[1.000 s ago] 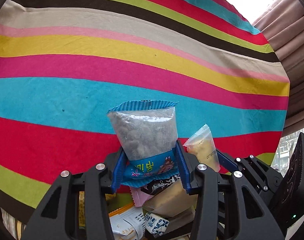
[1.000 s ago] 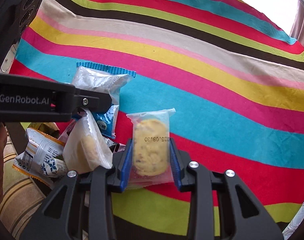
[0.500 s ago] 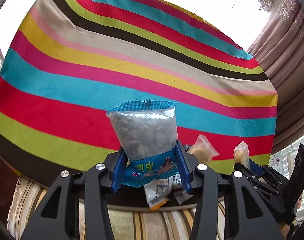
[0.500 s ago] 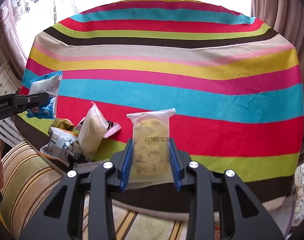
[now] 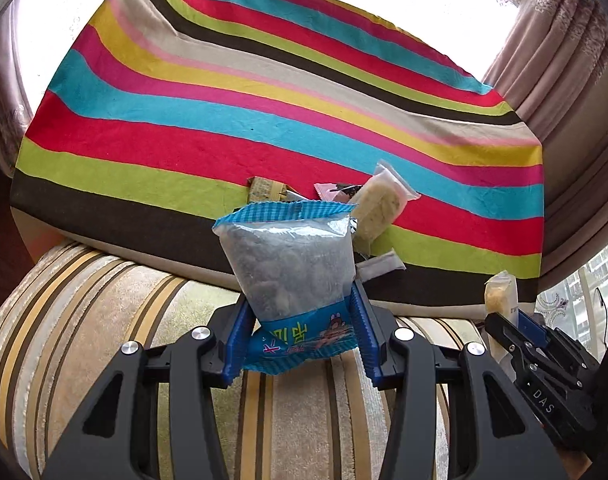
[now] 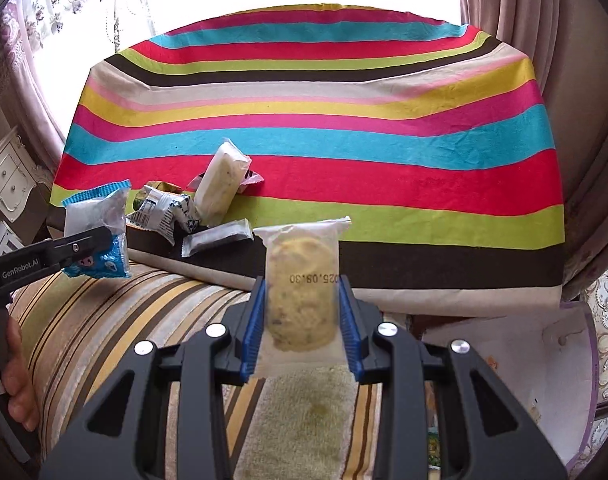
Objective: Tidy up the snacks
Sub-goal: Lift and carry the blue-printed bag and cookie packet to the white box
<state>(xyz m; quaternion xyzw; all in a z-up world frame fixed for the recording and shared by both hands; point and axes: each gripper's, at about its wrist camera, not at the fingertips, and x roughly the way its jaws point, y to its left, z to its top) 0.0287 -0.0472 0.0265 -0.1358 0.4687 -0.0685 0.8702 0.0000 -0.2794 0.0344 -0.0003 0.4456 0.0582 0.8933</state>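
Note:
My left gripper is shut on a blue-and-clear snack bag, held upright over a striped sofa arm. My right gripper is shut on a clear cookie packet with a printed date. In the right wrist view the blue snack bag and the left gripper show at the left. A pile of snacks lies at the near edge of the striped tablecloth: a tall pale packet, a white-and-blue wrapper and a flat white bar.
The striped cloth covers a table with curtains behind and to the right. A white drawer unit stands far left. A hand grips the left tool's handle. A pale surface lies lower right.
Both grippers have drawn back from the table and up, each keeping its packet. The table's front edge and the sofa arm have come into view; the pile stays on the cloth.

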